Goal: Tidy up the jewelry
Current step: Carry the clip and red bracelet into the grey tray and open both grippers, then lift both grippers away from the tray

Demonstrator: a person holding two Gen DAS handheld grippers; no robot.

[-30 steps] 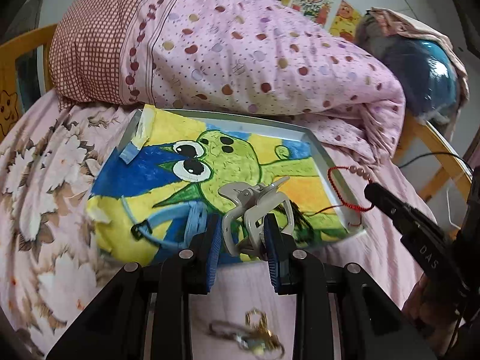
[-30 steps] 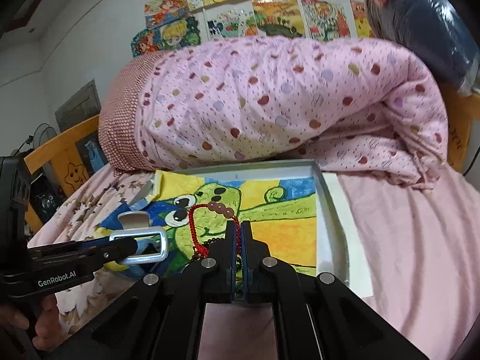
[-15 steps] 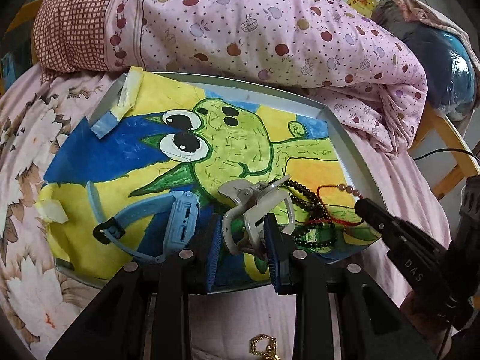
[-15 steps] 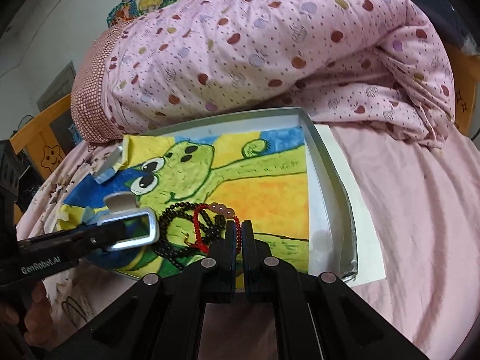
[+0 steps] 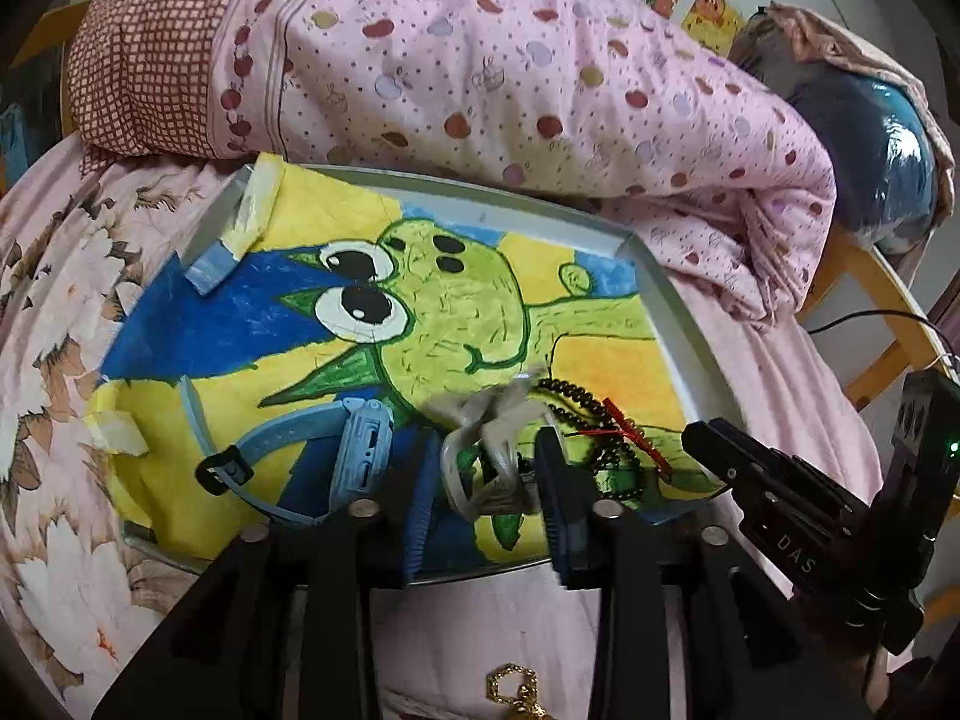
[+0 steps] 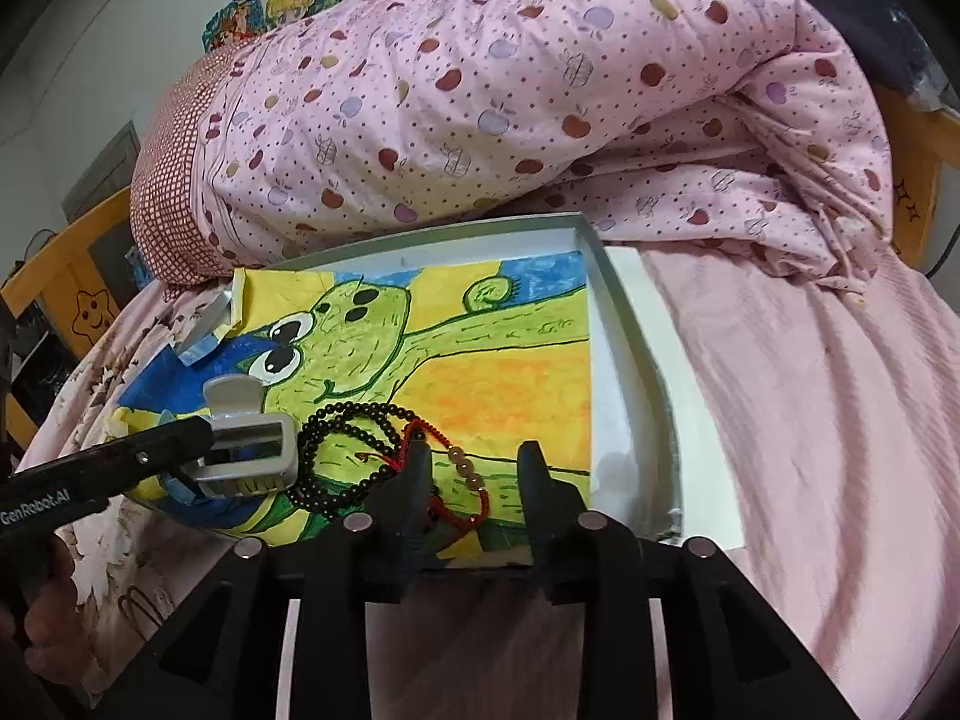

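A grey metal tray [image 5: 678,312] lined with a green-creature drawing lies on the bed; its rim also shows in the right wrist view [image 6: 624,324]. My left gripper [image 5: 486,480] has its jaws apart around a grey hair claw clip [image 5: 492,438], blurred, low over the tray's near edge; the clip also shows in the right wrist view [image 6: 252,444]. My right gripper [image 6: 471,468] is open over the tray; the red cord bracelet with pale beads [image 6: 465,480] lies between its fingers, beside a dark bead bracelet [image 6: 342,450]. A blue watch [image 5: 354,450] lies in the tray at left.
A rolled pink dotted quilt [image 5: 480,72] lies right behind the tray. A gold item [image 5: 510,690] lies on the pink sheet in front of the tray. A white paper strip [image 6: 684,396] lies along the tray's right side. A yellow wooden bed frame [image 5: 870,324] is at the right.
My right gripper has opened and the red bracelet now lies in the tray. My left gripper's jaws have widened around the clip, which blurs. Both grippers moved lower toward the tray.
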